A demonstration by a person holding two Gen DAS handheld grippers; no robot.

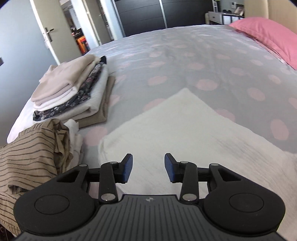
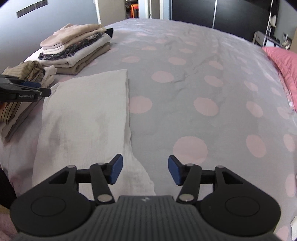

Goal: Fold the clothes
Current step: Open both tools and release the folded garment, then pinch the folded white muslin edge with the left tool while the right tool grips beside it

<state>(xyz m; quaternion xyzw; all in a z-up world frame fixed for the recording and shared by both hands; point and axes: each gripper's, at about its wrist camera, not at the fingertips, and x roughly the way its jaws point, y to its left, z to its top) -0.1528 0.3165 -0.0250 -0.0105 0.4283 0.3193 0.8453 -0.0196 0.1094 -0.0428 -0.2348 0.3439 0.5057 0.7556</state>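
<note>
A white textured garment (image 1: 178, 129) lies folded flat on the grey bedspread with pink dots (image 1: 185, 61); it also shows in the right wrist view (image 2: 85, 111). My left gripper (image 1: 148, 167) is open and empty, just above the garment's near part. My right gripper (image 2: 145, 169) is open and empty, over the garment's near right edge. The left gripper (image 2: 27, 90) shows at the left of the right wrist view. A stack of folded clothes (image 1: 74, 89) sits at the far left; it also shows in the right wrist view (image 2: 78, 46).
A crumpled tan striped garment (image 1: 31, 148) with white cloth beside it lies at the near left, also in the right wrist view (image 2: 27, 72). A pink pillow (image 1: 269, 37) lies at the far right. A door (image 1: 24, 37) and a dark wardrobe (image 1: 163, 14) stand beyond the bed.
</note>
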